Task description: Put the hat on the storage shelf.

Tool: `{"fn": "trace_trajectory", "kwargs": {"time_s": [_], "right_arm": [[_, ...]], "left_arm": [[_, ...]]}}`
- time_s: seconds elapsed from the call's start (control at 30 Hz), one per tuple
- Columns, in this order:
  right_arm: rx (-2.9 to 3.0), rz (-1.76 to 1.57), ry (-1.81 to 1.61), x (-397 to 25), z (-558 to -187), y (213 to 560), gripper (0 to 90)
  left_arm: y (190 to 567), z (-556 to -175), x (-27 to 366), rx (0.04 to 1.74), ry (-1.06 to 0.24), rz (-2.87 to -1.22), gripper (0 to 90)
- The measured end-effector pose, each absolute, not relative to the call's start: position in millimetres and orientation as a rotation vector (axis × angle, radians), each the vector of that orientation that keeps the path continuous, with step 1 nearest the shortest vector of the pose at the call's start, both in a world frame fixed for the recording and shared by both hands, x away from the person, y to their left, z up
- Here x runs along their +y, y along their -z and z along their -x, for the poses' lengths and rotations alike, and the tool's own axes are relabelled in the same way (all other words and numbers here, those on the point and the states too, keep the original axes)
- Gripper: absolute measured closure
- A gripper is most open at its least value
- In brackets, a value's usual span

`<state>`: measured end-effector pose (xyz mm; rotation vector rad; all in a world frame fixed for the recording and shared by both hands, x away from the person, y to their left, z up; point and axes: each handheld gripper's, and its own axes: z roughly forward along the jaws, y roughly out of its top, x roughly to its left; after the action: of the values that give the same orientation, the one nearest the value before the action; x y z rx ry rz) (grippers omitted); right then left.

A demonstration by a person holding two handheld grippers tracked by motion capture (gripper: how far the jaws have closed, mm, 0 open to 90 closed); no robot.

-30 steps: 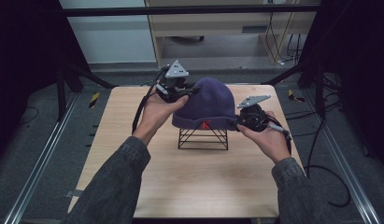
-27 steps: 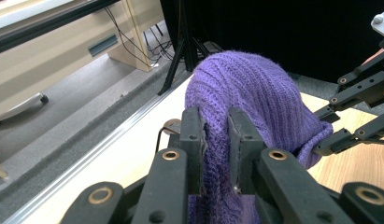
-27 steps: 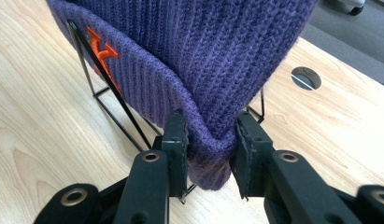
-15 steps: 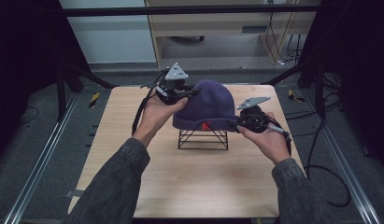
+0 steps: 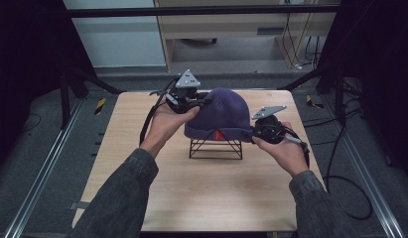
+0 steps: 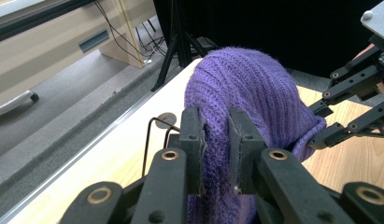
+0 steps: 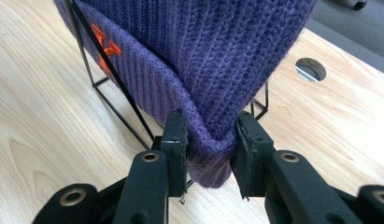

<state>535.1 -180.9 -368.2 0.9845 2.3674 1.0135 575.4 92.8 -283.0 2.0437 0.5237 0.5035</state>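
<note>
A purple knit beanie [image 5: 222, 113] with an orange mark on its folded brim sits over a black wire stand [image 5: 215, 148] in the middle of the wooden table [image 5: 201, 193]. My left gripper [image 5: 195, 102] is at the hat's left upper side, shut on a fold of the knit [image 6: 216, 140]. At the brim's right end, my right gripper [image 5: 251, 135] is shut on the thick folded brim [image 7: 210, 140]. The beanie [image 7: 203, 42] hangs over the stand's thin rods [image 7: 110, 79]. The right gripper's linkage [image 6: 348, 107] shows beyond the hat in the left gripper view.
A round cable hole [image 7: 310, 69] lies in the table beyond the hat. Black frame posts [image 5: 335, 74] stand at the table's back corners, and a metal rail [image 5: 37, 183] runs along its left side. Cables [image 5: 340, 163] trail off the right edge.
</note>
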Motion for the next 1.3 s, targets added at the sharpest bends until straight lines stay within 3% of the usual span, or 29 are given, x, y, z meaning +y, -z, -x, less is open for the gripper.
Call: {"fn": "trace_trajectory", "kwargs": {"time_s": [1.3], "right_arm": [[2.41, -1.041, -0.961, -174, -533, 428, 67.4]], "left_arm": [[348, -569, 111, 0.562, -0.396, -2.056, 76.4]]}}
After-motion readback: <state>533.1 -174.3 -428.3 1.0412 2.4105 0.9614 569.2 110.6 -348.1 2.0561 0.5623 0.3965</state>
